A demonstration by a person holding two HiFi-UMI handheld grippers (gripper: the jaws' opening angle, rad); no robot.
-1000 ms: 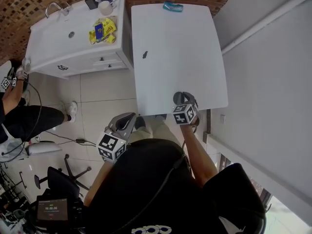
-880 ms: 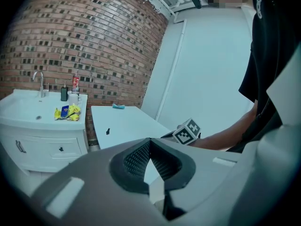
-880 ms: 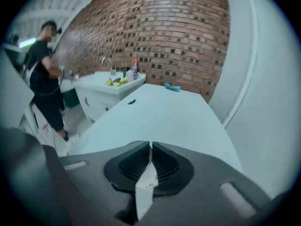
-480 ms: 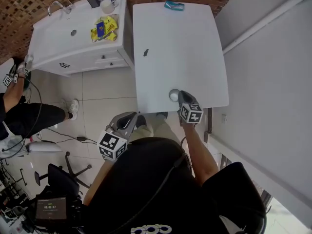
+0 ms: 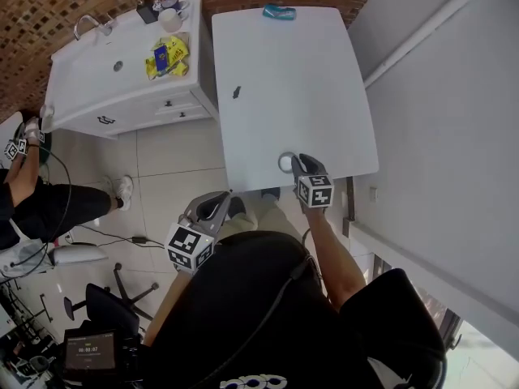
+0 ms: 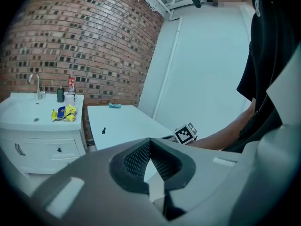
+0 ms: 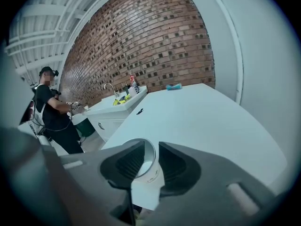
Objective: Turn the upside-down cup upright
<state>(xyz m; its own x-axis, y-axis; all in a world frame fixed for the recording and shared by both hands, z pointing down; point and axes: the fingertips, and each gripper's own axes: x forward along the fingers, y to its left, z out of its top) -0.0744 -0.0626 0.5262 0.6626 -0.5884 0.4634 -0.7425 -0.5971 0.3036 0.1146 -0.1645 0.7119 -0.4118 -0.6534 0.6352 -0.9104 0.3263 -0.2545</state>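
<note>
Cup [image 7: 146, 169] sits upright near the table's [image 5: 284, 71] near edge, between the right hand-held gripper's [image 7: 151, 150] jaws. They've just been opening and look clear of it, I think. Left hand-held gripper [image 6: 150, 144] is closed and empty, off the table.

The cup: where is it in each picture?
Head view: the cup stands upright at the table's near edge, by the right gripper.
Left gripper view: I can't make it out.
Right gripper view: bottom middle, between the jaws, which have just been opening.
Shared landmark: the blue thing at the table's far end.
</note>
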